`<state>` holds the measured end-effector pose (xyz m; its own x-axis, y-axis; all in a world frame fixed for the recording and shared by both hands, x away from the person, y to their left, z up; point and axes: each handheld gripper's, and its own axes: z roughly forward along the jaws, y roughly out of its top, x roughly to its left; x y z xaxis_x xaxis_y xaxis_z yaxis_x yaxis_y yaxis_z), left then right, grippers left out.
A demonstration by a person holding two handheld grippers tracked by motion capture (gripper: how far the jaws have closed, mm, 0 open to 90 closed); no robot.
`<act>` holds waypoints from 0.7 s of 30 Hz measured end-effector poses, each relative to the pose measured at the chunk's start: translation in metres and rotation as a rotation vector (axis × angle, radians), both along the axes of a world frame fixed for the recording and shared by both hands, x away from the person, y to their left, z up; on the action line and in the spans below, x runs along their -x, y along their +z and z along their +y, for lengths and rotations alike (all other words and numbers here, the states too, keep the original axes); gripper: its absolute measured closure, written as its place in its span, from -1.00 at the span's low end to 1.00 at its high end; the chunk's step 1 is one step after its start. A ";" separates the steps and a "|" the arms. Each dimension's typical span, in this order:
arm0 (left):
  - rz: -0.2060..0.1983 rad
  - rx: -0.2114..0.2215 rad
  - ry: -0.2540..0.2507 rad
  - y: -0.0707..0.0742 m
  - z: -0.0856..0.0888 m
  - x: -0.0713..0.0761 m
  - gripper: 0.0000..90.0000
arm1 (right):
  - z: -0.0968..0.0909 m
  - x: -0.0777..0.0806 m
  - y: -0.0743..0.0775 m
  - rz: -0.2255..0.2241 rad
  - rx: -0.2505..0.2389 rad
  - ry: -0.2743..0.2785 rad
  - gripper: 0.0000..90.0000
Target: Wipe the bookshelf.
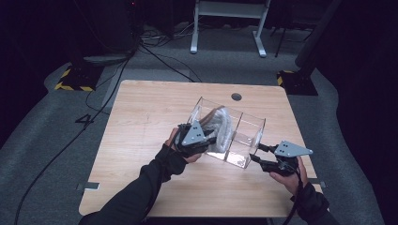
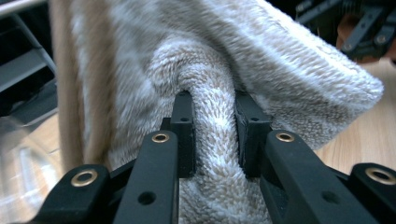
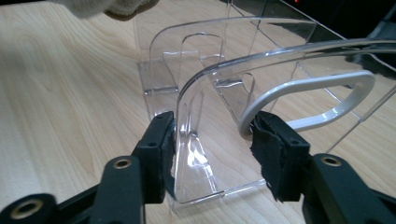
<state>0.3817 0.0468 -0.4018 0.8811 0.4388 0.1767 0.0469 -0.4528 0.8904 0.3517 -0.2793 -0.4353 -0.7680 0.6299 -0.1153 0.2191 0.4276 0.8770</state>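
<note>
High view: clear acrylic bin (image 1: 244, 140), two compartments w/ a divider, sits on the wooden table (image 1: 141, 140) right of centre, nearer the right edge, skewed to the table edges. A fluffy beige-and-white towel (image 1: 220, 125) stands up out of the bin's left compartment, its bulk at rim level. Left gripper (image 1: 213, 139) is right at the towel's near side; right gripper (image 1: 256, 153) is at the bin's near-right corner. So left hand has the towel, right hand the bin; the towel lies up-left of the right gripper, across the divider.

Left gripper view: jaws pinched nearly to their tightest on a fold of the towel (image 2: 215, 126), which bulges up betw. the pads (image 2: 183, 126) as a ridge running along the jaws, away from the camera. The rest of the cloth drapes over and to the right, hanging free above the tabletop (image 2: 369, 135). Bin wall shows as a blur low left, prob. just beside the cloth, can't tell if touching.

Right gripper view: jaws about half open, straddling the bin's curved end wall (image 3: 196, 140). Left pad (image 3: 161, 149) appears to touch the acrylic; right pad (image 3: 275, 154) stands off the wall, next to a white loop handle (image 3: 317, 100). No firm clamp visible — bracing more than gripping, I'd judge. Towel edge (image 3: 107, 7) peeks in at top left, well apart from these jaws.

Coming move turns on the lift line: towel's way out is straight up past the rim, w/ the right gripper steadying the bin below.
</note>
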 end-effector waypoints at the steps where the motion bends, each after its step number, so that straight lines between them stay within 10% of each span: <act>1: 0.030 0.013 -0.003 -0.006 -0.006 -0.005 0.64 | -0.001 0.000 0.000 0.003 -0.009 0.000 0.14; 14: 0.120 -0.030 -0.001 -0.049 -0.024 -0.015 0.65 | -0.002 0.001 -0.001 0.003 -0.026 0.005 0.16; 17: 0.155 -0.170 -0.001 -0.077 -0.032 -0.016 0.66 | -0.002 0.000 -0.001 0.005 -0.031 0.005 0.17; 21: 0.168 -0.188 0.000 -0.087 -0.034 -0.019 0.66 | -0.002 0.000 -0.001 0.003 -0.027 0.004 0.17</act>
<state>0.4005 0.0133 -0.4893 0.9050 0.4120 0.1059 0.1875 -0.6098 0.7701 0.3512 -0.2815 -0.4359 -0.7709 0.6297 -0.0959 0.2202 0.4047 0.8875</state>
